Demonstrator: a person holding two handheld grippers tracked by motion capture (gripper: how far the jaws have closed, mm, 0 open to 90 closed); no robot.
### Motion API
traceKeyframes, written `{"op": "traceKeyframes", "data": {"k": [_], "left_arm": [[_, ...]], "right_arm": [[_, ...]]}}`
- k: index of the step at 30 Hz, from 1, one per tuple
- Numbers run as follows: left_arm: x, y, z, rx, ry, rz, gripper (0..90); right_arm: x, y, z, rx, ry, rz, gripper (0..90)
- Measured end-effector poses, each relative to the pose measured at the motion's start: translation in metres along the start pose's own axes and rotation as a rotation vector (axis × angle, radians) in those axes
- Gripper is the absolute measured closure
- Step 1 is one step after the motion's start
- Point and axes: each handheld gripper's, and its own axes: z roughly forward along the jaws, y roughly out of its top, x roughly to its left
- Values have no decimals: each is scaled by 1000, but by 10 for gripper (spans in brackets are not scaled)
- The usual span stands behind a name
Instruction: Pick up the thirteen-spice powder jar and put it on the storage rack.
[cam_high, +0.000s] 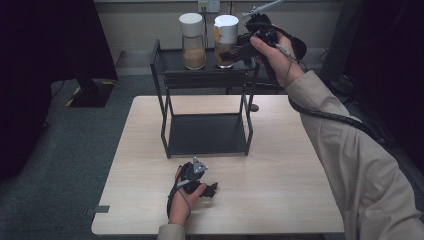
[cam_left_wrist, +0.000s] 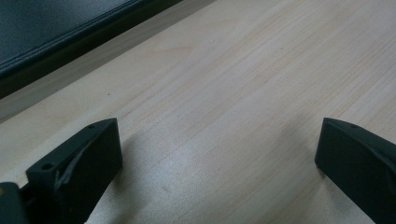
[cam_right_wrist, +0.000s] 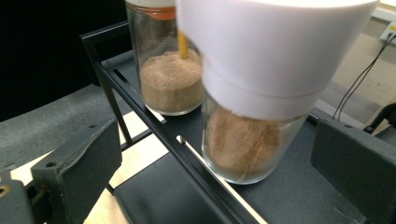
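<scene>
High view: light wood surface (cam_high: 280, 165) w/ black two-tier rack (cam_high: 205, 80) standing toward its far edge, centre. On rack's top shelf, 2 glass jars w/ white lids, brown powder inside: left jar (cam_high: 192, 42), right jar (cam_high: 225, 40), just beside each other at shelf's right end. Right tool (cam_high: 231, 54) is up at right jar; right gripper view: jaws wide apart either side of jar (cam_right_wrist: 252, 121), pads not pressing it. Left tool (cam_high: 210, 189) rests on surface near front edge, jaws spread, nothing between.
</scene>
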Motion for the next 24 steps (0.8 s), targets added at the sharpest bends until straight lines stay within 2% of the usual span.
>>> {"op": "traceKeyframes", "data": {"k": [14,24], "left_arm": [[0,0,0,-1,0,0,0],[0,0,0,-1,0,0,0]], "right_arm": [[21,-16,-6,-3,18,3,15],[30,-32,-11,-22,23,21,15]]}}
